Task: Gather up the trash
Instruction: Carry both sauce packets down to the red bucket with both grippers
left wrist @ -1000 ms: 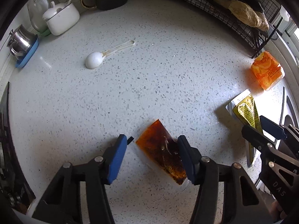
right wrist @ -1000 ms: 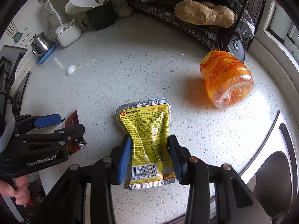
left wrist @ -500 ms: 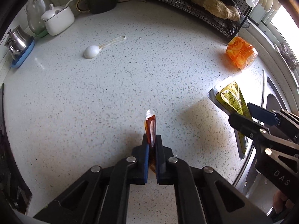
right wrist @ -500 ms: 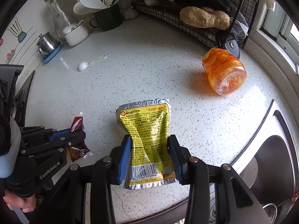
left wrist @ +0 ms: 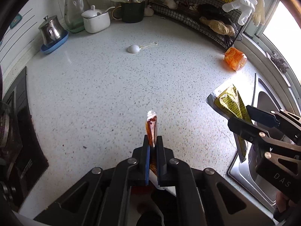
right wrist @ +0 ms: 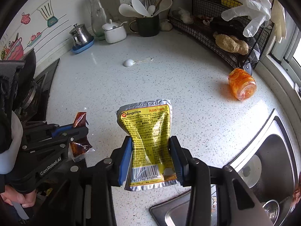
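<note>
Both jaws grip: left gripper (left wrist: 152,141) pinches sauce sachet (left wrist: 151,127); right gripper (right wrist: 152,146) clamps yellow packet (right wrist: 148,131) by sink rim (right wrist: 250,148); countertop (left wrist: 105,86) ahead open

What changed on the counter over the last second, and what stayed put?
The left hand-held gripper closed on the brown sauce packet, which had lain flat between its open fingers, and lifted it off the counter. The right hand-held gripper kept its grip on the yellow yeast packet and rose too. The white spoon and orange jar stayed put.

Bright daylight from the right glares on the countertop (left wrist: 242,79); fisheye edges darken.
</note>
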### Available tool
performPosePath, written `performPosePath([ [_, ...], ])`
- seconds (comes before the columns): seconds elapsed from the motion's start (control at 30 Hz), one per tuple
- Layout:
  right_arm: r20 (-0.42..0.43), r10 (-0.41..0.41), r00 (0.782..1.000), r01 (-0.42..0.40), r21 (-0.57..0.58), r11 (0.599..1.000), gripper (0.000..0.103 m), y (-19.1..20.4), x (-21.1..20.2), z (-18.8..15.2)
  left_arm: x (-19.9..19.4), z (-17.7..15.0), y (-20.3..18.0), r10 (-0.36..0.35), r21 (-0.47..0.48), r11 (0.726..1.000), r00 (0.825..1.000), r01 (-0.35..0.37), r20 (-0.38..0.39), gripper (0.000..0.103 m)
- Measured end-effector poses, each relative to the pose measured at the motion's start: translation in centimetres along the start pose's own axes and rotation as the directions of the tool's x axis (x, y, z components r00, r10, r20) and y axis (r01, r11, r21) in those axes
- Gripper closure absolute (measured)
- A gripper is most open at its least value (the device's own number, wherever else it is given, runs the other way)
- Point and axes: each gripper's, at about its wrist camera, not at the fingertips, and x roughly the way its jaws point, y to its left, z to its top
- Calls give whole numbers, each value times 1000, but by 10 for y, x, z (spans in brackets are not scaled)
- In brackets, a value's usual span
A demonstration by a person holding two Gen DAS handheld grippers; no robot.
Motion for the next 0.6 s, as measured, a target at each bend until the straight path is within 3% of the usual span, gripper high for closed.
performPosePath([
  [0.3,32,7,999,-5,-54,999,65,79,-17,-31,-46,-74,33,-7,-34,999,999,9,47,99],
  [0.6,30,34,999,-31,-96,995,65,140,-38,-91,-72,-167,63,-5,-80,997,1000,7,28,99],
])
